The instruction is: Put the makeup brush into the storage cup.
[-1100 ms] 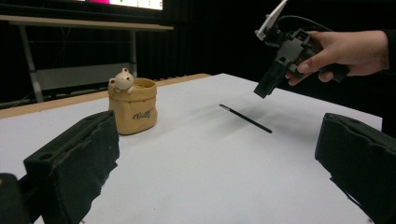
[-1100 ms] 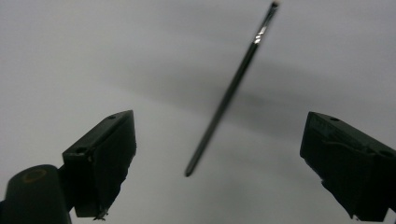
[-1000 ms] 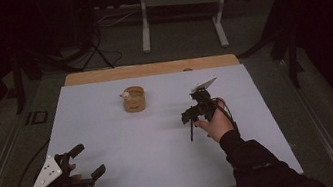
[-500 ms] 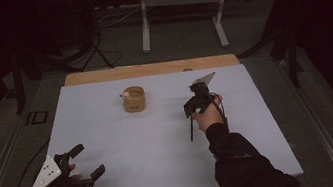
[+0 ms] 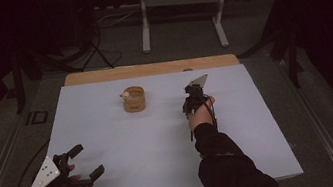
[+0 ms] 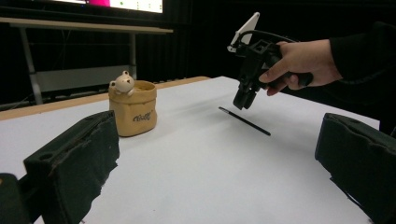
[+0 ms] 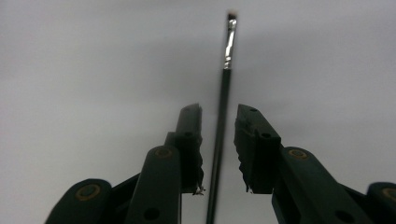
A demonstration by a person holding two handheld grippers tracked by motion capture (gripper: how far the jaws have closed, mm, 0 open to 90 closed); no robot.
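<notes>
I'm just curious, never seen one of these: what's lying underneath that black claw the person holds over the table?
A thin black brush with a silver collar lies flat on the white table, running between the jaws of the right gripper, which have just been closing. They are not yet pressing on it. Its handle end is covered.

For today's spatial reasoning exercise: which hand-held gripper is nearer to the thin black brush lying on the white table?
Right. The right hand-held gripper straddles the brush, jaws just closing, pads not yet touching. The left hand-held gripper rests far off at the near left corner.
</notes>
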